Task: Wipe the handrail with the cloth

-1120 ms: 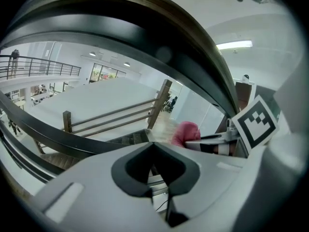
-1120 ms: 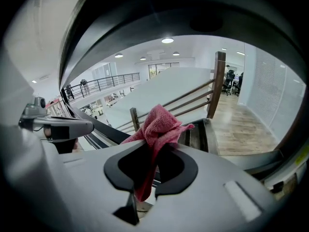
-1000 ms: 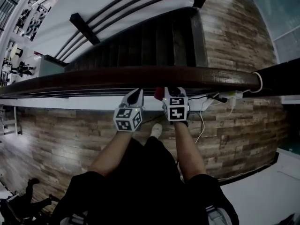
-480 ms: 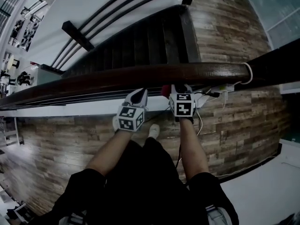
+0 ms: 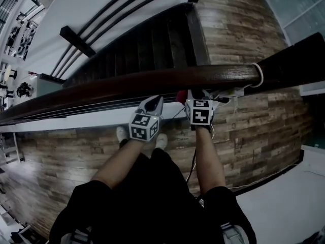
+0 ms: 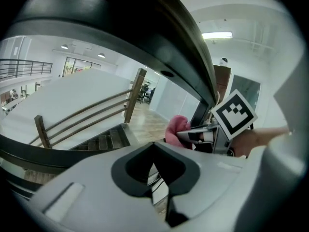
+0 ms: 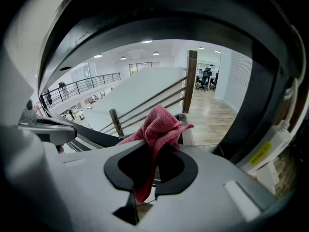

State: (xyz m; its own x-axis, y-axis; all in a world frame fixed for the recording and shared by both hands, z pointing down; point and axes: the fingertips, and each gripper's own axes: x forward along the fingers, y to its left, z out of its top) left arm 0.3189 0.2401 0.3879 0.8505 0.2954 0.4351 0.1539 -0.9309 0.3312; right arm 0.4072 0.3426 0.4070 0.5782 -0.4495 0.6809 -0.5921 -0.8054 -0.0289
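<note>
Floor: wood planks (image 5: 66,151) in mixed brown tones, running under the person and on past the right side.
Far edge: the planks ended at a pale strip (image 5: 76,121), with a dark staircase (image 5: 147,50) dropping away beyond it.
Near right corner: a dark border line (image 5: 269,179) divided the planks from a plain white surface (image 5: 289,207).
On the planks: two light shoes, one (image 5: 121,133) to the left and one (image 5: 161,140) beside it.
Also on the planks: a thin pale cable (image 5: 192,161) trailing beside the person's right leg.
</note>
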